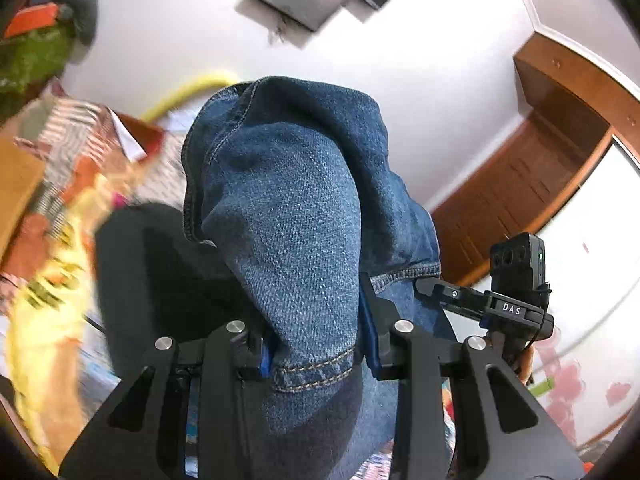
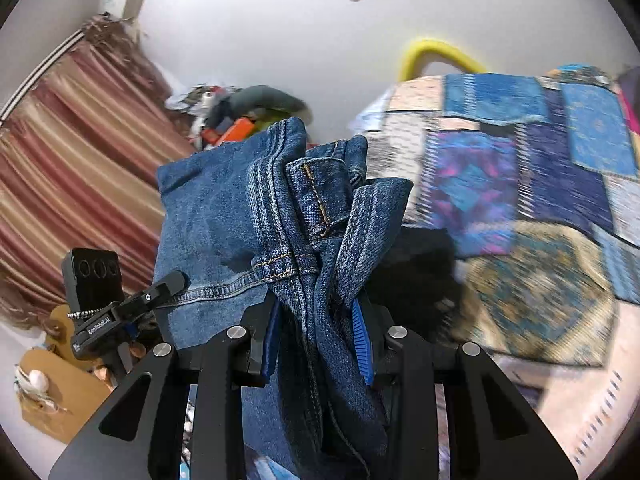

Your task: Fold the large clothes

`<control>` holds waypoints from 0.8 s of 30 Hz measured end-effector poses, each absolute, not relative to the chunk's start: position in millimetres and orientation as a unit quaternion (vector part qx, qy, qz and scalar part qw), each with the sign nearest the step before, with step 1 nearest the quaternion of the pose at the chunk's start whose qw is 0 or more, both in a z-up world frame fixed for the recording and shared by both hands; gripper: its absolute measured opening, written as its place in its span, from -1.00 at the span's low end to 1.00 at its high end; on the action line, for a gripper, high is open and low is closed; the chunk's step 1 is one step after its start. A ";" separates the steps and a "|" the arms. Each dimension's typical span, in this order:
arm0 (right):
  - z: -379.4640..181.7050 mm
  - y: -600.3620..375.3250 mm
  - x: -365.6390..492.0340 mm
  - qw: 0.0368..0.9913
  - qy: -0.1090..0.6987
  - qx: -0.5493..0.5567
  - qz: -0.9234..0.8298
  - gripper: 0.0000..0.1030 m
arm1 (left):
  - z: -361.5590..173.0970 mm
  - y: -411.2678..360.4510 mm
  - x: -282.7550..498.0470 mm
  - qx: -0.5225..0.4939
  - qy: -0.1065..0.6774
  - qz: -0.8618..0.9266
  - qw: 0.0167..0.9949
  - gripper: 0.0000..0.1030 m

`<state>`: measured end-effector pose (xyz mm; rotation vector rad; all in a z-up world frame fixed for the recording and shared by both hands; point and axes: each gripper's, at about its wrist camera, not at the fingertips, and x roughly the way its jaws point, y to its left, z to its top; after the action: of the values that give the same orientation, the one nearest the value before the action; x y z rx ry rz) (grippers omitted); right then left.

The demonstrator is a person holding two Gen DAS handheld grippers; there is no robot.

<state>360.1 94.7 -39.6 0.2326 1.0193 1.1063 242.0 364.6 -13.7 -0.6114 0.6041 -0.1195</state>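
Note:
A pair of blue denim jeans (image 1: 288, 208) hangs bunched and lifted between both grippers. In the left wrist view my left gripper (image 1: 316, 348) is shut on a stitched hem of the jeans, with the cloth draped up and over the fingers. In the right wrist view my right gripper (image 2: 316, 344) is shut on a thick bundle of seams and folds of the jeans (image 2: 224, 208). The other gripper shows at each view's edge, the right one (image 1: 516, 304) and the left one (image 2: 100, 312), both against the denim.
A patchwork bedspread (image 2: 520, 184) lies below on the right, with a black cloth (image 2: 416, 272) on it. A striped curtain (image 2: 72, 152), a pile of clothes (image 2: 240, 116), a yellow tube (image 2: 436, 52) and a wooden door (image 1: 532, 184) ring the room.

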 end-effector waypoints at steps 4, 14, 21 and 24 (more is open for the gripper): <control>-63.5 138.6 376.2 0.711 0.466 0.112 0.515 -0.44 | -25.5 401.0 252.9 -0.292 0.285 -0.023 0.913 -0.35; -236.3 200.5 432.4 0.670 0.595 0.102 0.432 -0.44 | -194.8 484.3 301.7 -0.355 0.399 0.067 0.843 -0.32; -256.6 195.0 436.0 0.673 0.586 0.091 0.442 -0.41 | -207.9 485.4 301.4 -0.346 0.383 0.061 0.854 -0.20; -237.6 192.8 421.3 0.701 0.566 0.045 0.431 -0.36 | -195.2 475.8 300.0 -0.316 0.397 0.082 0.858 -0.18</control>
<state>421.3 192.8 -237.6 0.1003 1.2605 0.9601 300.0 475.8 -195.2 -0.6635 0.8350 0.1727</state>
